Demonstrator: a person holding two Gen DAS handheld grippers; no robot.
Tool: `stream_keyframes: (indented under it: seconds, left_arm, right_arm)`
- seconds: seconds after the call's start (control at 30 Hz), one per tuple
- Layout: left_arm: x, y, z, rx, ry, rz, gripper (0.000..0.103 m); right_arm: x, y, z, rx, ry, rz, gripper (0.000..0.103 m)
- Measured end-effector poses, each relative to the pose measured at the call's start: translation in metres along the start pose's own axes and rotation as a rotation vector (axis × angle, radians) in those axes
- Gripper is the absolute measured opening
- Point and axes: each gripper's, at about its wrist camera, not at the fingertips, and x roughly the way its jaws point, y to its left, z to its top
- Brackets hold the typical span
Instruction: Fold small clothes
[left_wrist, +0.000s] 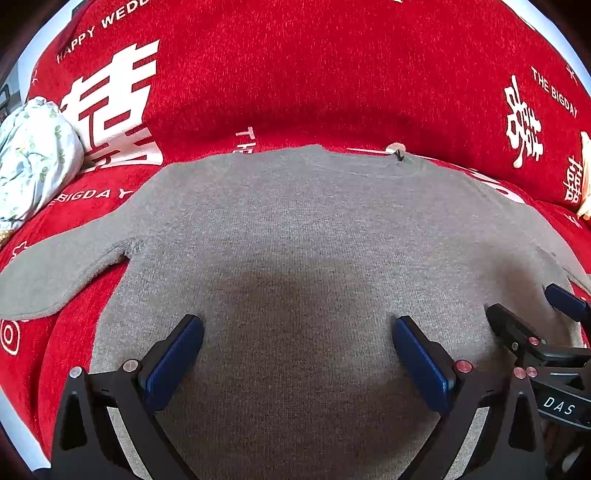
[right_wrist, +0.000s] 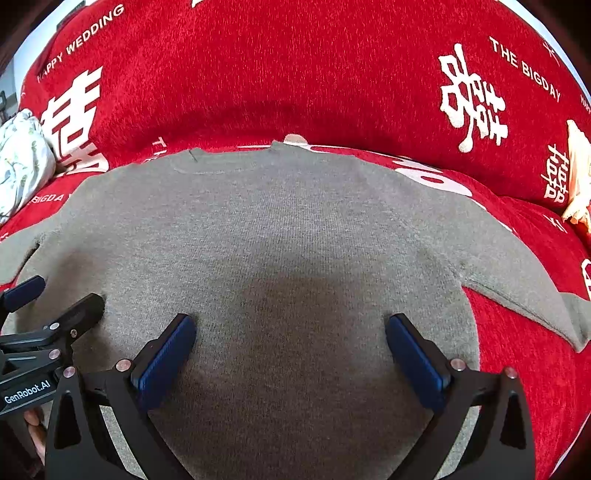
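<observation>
Grey knitted sweater (left_wrist: 295, 229) lies flat on the red plush cover (left_wrist: 295, 74); both released claws, left gripper (left_wrist: 297, 343) and right gripper (right_wrist: 290, 339), should first pinch the outstretched sleeves.

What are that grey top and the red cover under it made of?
The grey sweater looks like a soft, matte fine knit, wool or a blend: tiny stitch rows and a fuzzy edge show. The red cover looks like plush chenille or velvet-type fabric: short nap with a slight sheen, and white lettering.
</observation>
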Motion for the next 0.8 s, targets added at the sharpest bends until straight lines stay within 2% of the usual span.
stream_keyframes:
  seconds: [0.23, 0.37, 0.5, 0.7, 0.8]
  left_arm:
    - [0.005, 0.000, 0.011, -0.007, 0.092, 0.005, 0.103]
    - [0.005, -0.002, 0.010, -0.006, 0.095, 0.016, 0.103]
    - [0.010, 0.000, 0.020, -0.003, 0.193, 0.002, 0.103]
    - [0.019, -0.002, 0.032, -0.014, 0.338, 0.024, 0.103]
    - [0.019, -0.004, 0.035, -0.012, 0.372, 0.036, 0.102]
  right_arm:
    - [0.002, -0.002, 0.005, -0.001, 0.041, 0.016, 0.103]
    - [0.004, -0.001, 0.006, -0.004, 0.052, 0.009, 0.103]
    - [0.005, 0.001, 0.010, -0.001, 0.090, -0.010, 0.103]
    - [0.010, 0.001, 0.023, -0.003, 0.219, -0.009, 0.103]
    - [0.010, 0.002, 0.029, -0.012, 0.281, 0.018, 0.103]
